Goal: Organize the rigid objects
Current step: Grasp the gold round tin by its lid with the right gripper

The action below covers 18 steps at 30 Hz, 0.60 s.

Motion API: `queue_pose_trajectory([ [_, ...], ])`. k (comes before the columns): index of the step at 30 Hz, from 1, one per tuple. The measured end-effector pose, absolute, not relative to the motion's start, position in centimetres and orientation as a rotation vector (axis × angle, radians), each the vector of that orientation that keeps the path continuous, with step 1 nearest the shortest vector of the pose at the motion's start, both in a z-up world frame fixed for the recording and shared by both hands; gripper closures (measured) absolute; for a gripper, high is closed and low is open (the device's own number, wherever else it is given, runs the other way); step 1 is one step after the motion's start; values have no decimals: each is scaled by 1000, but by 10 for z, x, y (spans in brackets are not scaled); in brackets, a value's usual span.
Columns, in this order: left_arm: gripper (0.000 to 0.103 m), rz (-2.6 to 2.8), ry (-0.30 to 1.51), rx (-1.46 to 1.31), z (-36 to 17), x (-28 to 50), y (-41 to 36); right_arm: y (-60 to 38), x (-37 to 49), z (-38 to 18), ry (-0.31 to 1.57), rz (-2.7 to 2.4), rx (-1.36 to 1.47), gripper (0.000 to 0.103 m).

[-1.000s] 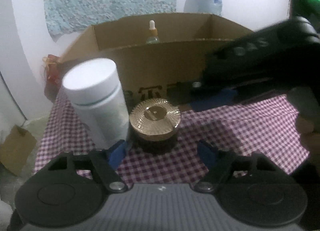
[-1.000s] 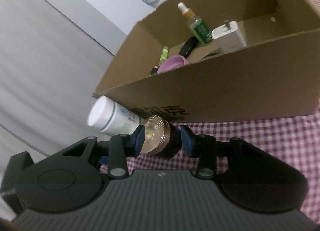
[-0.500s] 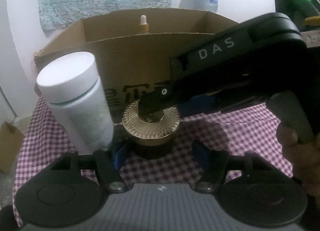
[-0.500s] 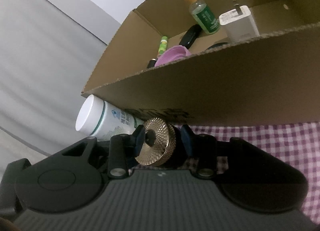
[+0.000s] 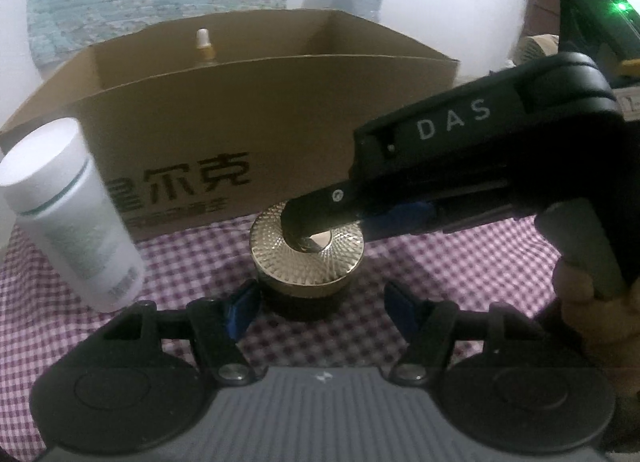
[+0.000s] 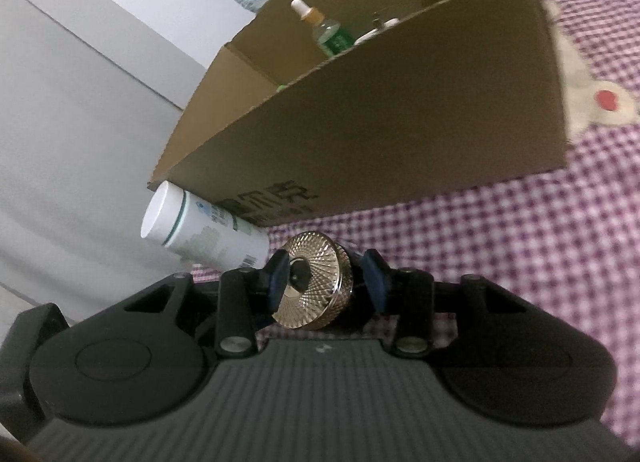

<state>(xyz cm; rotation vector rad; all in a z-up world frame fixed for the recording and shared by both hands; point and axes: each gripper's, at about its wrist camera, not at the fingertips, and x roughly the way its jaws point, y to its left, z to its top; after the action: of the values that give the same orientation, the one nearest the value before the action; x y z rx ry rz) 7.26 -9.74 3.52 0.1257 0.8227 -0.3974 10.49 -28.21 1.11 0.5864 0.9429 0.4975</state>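
A dark jar with a ribbed gold lid (image 5: 306,258) stands on the checked cloth in front of a cardboard box (image 5: 280,109). My left gripper (image 5: 320,308) is open around the jar's base; its left pad is close to the jar and its right pad stands apart. My right gripper (image 6: 324,282) comes in from the right, rolled on its side. One of its fingers (image 5: 320,205) lies over the lid's centre, the other beside the jar (image 6: 316,286). I see no pad pressing. A white bottle (image 5: 76,221) stands left of the jar.
The open box (image 6: 400,121) holds a dropper bottle (image 6: 324,29) and a white charger (image 6: 380,27), with other things mostly hidden by its near wall. A hand (image 5: 588,310) holds the right gripper's handle. The checked cloth (image 5: 440,282) lies to the right of the jar.
The right gripper has come in from the right until one finger is over the gold lid. The left gripper has shifted right and slightly closer, so the white bottle now stands further to its left.
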Motion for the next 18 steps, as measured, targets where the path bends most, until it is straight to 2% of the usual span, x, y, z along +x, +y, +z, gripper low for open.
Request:
queue_pose_trajectory([
  [9,34,-353,837,216,27,87,-114,-294,100,4,936,493,650,62],
  [14,46,-330,841,207,28,99,-120,-290,102,4,931,496,640,61],
  [18,46,-331,868,180,29,102,-119,-291,99,3,939,496,642,61],
])
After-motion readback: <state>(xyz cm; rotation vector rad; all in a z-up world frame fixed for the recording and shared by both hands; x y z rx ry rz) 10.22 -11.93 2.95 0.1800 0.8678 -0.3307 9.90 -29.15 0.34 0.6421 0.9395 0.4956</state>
